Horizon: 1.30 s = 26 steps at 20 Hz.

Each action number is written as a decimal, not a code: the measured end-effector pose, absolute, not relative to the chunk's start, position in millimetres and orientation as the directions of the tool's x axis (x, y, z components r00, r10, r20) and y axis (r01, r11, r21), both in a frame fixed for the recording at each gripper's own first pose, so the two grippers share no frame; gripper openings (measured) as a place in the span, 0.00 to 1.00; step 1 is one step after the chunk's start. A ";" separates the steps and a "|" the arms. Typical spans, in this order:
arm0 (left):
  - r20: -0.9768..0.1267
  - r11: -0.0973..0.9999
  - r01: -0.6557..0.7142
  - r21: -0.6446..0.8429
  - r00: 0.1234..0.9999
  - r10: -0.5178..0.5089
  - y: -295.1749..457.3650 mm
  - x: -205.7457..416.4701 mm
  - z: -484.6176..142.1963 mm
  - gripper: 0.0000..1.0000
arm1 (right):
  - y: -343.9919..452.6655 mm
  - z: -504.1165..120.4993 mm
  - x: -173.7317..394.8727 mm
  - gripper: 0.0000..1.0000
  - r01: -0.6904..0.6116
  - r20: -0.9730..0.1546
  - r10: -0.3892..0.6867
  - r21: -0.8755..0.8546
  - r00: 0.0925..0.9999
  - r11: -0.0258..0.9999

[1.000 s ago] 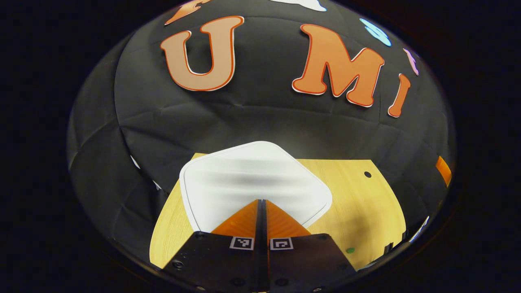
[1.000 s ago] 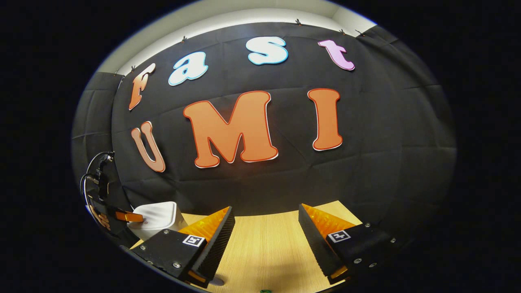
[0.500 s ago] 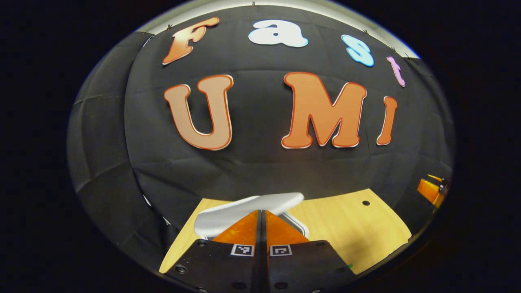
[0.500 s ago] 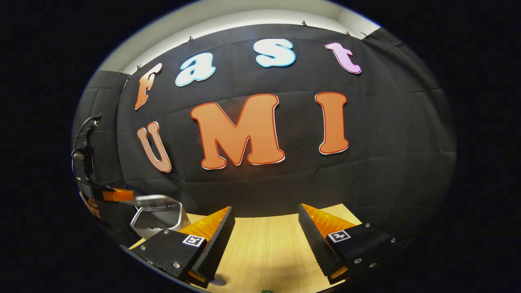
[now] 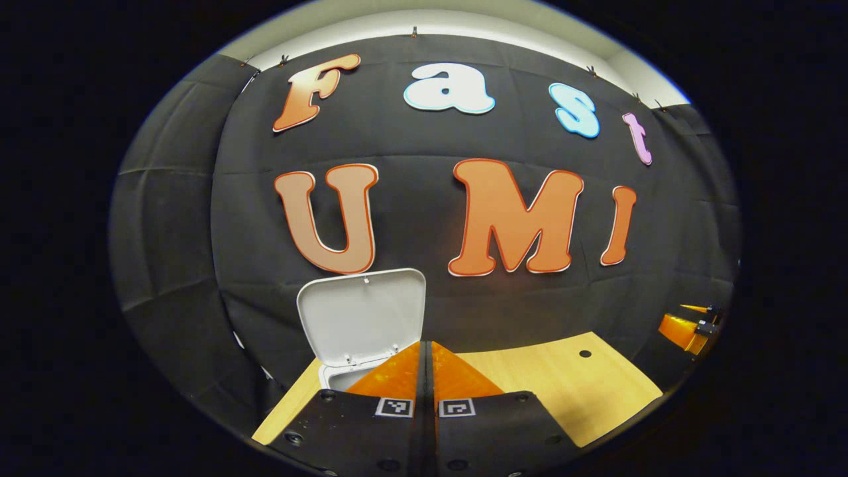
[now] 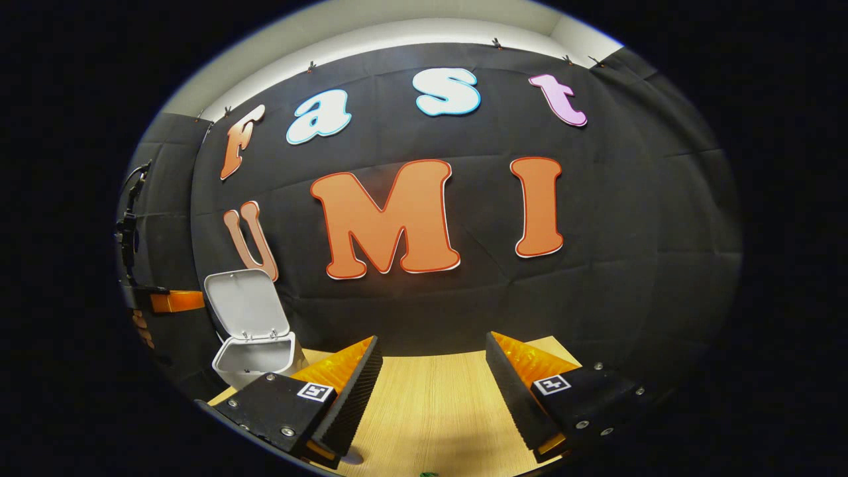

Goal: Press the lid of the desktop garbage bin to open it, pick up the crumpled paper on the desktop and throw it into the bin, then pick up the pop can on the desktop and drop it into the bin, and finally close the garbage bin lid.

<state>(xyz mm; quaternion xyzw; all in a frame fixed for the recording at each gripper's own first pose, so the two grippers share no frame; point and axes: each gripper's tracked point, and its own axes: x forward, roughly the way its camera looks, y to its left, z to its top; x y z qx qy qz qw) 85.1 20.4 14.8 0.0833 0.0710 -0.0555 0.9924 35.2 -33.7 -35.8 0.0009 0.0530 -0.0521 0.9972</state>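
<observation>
In the left gripper view the left gripper (image 5: 427, 354) sits nearest, its 2 fingers pressed flat together with nothing between them, clenched on empty air. Just past its tips stands the bin (image 5: 341, 376), below and slightly to the left, and the lid (image 5: 362, 317) is raised upright against the black wall, its inner face turned toward the camera. So the opening step looks done. In the right gripper view the right gripper (image 6: 434, 361) hangs spread wide, 2 fingers well apart and holding nothing, over the bare desk (image 6: 430, 404). From that side the bin (image 6: 255, 358) lies far off to the left, mouth open to the top, with the lid (image 6: 243, 305) tilted back behind it, and the left gripper (image 6: 173, 301) shows as a tip just beside the lid's left edge. The relation that matters next: the bin is on the left side, close under the left gripper, while the right gripper is the spread and ready one but well apart from the bin. The paper and the can cannot be placed from here. My guess is that the right gripper, already spread, fetches the paper and carries it leftward to the mouth.
</observation>
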 end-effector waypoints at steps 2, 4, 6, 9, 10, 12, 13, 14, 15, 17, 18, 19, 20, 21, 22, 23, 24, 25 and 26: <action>-0.139 0.980 0.123 0.159 0.985 -0.101 17.3 80.3 13.5 0.00 | -34.3 -35.1 33.5 0.94 0.103 -0.107 -0.103 -0.006 0.989 0.995; -0.124 0.981 0.110 0.160 0.988 -0.090 18.2 79.0 13.5 0.00 | -33.2 -36.0 32.0 0.94 0.099 -0.109 -0.100 -0.012 0.989 0.995; -0.101 0.983 0.109 0.149 0.990 -0.094 15.1 76.1 13.6 0.00 | -31.3 -37.6 30.8 0.94 0.092 -0.117 -0.093 -0.010 0.989 0.996; -0.105 0.984 0.128 0.125 0.988 -0.115 7.4 71.0 1.3 0.27 | -25.6 -39.7 28.2 0.94 0.065 -0.134 -0.059 0.042 0.989 0.997; -0.101 0.984 0.126 0.122 0.988 -0.114 7.1 71.4 -0.2 0.47 | -22.5 -40.9 27.4 0.94 0.052 -0.142 -0.042 0.066 0.989 0.996; -0.109 0.985 0.120 0.123 0.988 -0.107 8.3 68.1 -6.8 0.75 | -21.2 -42.8 27.5 0.94 0.044 -0.153 -0.030 0.087 0.988 0.995; -0.108 0.986 0.111 0.121 0.989 -0.098 11.1 68.3 -10.2 0.83 | -24.1 -43.1 27.6 0.94 0.051 -0.152 -0.038 0.079 0.988 0.996; -0.105 0.988 0.103 0.116 0.990 -0.091 13.3 68.9 -11.1 0.83 | -27.0 -42.9 27.3 0.94 0.059 -0.151 -0.049 0.066 0.987 0.996; -0.102 0.989 0.099 0.109 0.991 -0.088 13.6 67.8 -13.8 0.83 | -27.4 -44.2 26.5 0.94 0.064 -0.152 -0.055 0.053 0.987 0.997; -0.107 0.991 0.094 0.095 0.991 -0.083 16.7 69.5 -16.5 0.84 | -30.4 -46.4 25.2 0.93 0.073 -0.160 -0.068 0.028 0.985 0.997; -0.114 0.991 0.090 0.095 0.990 -0.079 18.5 69.0 -19.1 0.84 | -31.4 -48.3 25.3 0.94 0.076 -0.166 -0.072 0.018 0.984 0.997; -0.122 0.992 0.084 0.094 0.990 -0.072 21.0 71.0 -21.9 0.84 | -32.1 -50.4 24.5 0.94 0.081 -0.172 -0.078 0.010 0.982 0.997; -0.124 0.992 0.082 0.091 0.990 -0.071 22.1 71.8 -22.8 0.85 | -32.7 -52.7 23.9 0.94 0.084 -0.178 -0.083 -0.002 0.981 0.996; -0.128 0.993 0.089 0.082 0.989 -0.078 22.0 71.9 -25.1 0.85 | -34.1 -56.1 23.7 0.94 0.091 -0.185 -0.093 -0.022 0.978 0.996; -0.127 0.992 0.100 0.070 0.988 -0.091 18.8 71.9 -25.7 0.85 | -37.4 -59.8 23.4 0.94 0.102 -0.195 -0.110 -0.051 0.975 0.993; -0.128 0.992 0.107 0.065 0.987 -0.099 18.2 69.8 -27.1 0.86 | -40.9 -65.2 22.7 0.94 0.112 -0.209 -0.128 -0.083 0.970 0.990; -0.133 0.992 0.105 0.071 0.987 -0.094 19.9 69.3 -28.3 0.86 | -44.3 -71.4 22.1 0.94 0.118 -0.223 -0.140 -0.110 0.965 0.987; -0.133 0.992 0.099 0.083 0.987 -0.088 22.7 68.9 -29.6 0.86 | -44.6 -77.2 20.3 0.94 0.119 -0.239 -0.147 -0.128 0.960 0.985; -0.131 0.991 0.095 0.095 0.988 -0.082 24.7 68.8 -29.1 0.86 | -43.1 -85.5 18.8 0.94 0.110 -0.259 -0.142 -0.134 0.955 0.985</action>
